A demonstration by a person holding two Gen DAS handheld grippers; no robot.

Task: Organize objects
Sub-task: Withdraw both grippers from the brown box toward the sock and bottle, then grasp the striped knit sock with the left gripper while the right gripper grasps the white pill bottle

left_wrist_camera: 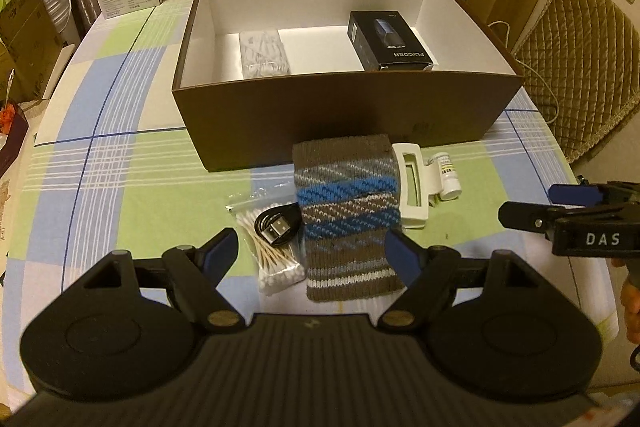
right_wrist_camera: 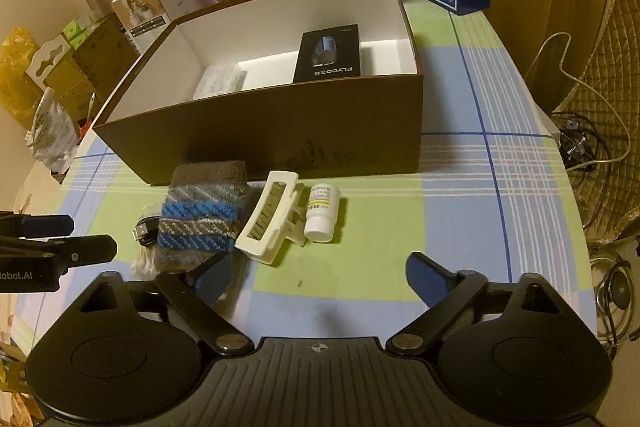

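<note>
The desk (left_wrist_camera: pixel 120 155) wears a checked cloth of green, blue and white, with curtains and stacked cartons behind it. On it stands a large brown box (left_wrist_camera: pixel 320 123), open-topped and white inside, holding a black carton (left_wrist_camera: pixel 390 41) at the right and a clear packet (left_wrist_camera: pixel 264 53) at the left. In front of the box lie a knitted striped pouch (left_wrist_camera: pixel 346 215), a white hair clip (left_wrist_camera: pixel 412 183), a bag of cotton swabs (left_wrist_camera: pixel 272 251), a coiled black cable (left_wrist_camera: pixel 276 225) and a small white bottle (left_wrist_camera: pixel 446 173). The left gripper (left_wrist_camera: pixel 314 253) has its jaws spread wide and empty, straddling the pouch's near end and the swabs. The right gripper (right_wrist_camera: pixel 318 277) also has its jaws spread, holding nothing; the hair clip and bottle lie just ahead.
</note>
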